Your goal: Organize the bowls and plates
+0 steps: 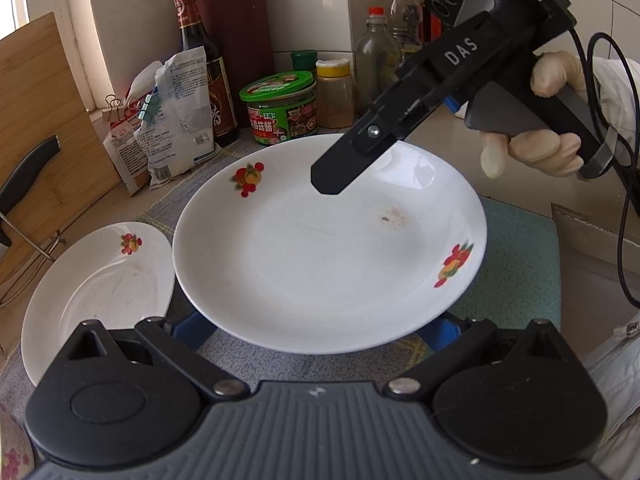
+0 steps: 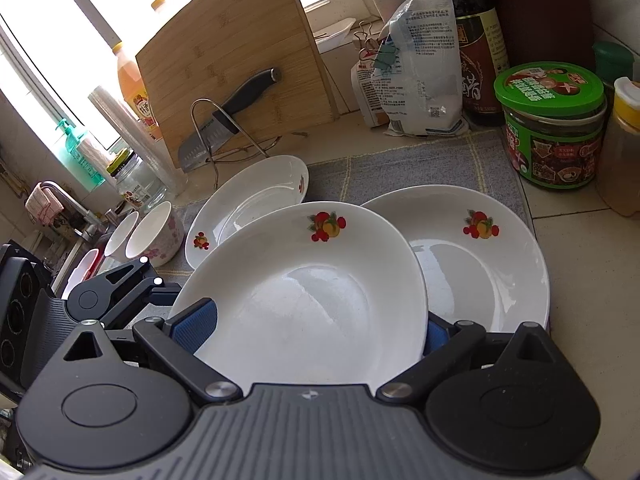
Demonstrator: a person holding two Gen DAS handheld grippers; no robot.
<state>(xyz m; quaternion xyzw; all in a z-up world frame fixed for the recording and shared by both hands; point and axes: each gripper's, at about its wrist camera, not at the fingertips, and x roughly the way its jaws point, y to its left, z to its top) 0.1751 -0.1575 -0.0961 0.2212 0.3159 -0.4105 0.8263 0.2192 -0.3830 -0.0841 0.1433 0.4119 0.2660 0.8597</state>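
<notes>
Little looks done: three fruit-print plates (image 2: 304,288) overlap unstacked, two bowls (image 2: 154,236) wait nearby, and the left gripper (image 1: 316,326) and right gripper (image 2: 308,328) gape, clamping nothing.

Big white fruit-print plate (image 1: 320,252) sitting right between the left tongs (image 1: 320,330), over a grey mat (image 1: 168,204). Second plate (image 1: 92,284) just left. Right tongs (image 1: 326,184) hovering above, gloved hand (image 1: 548,116) gripping.

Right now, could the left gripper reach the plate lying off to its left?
Probably yes: that side plate lies bare on the cloth beside the left gripper, but the middle plate sits over its open fingers.
</notes>
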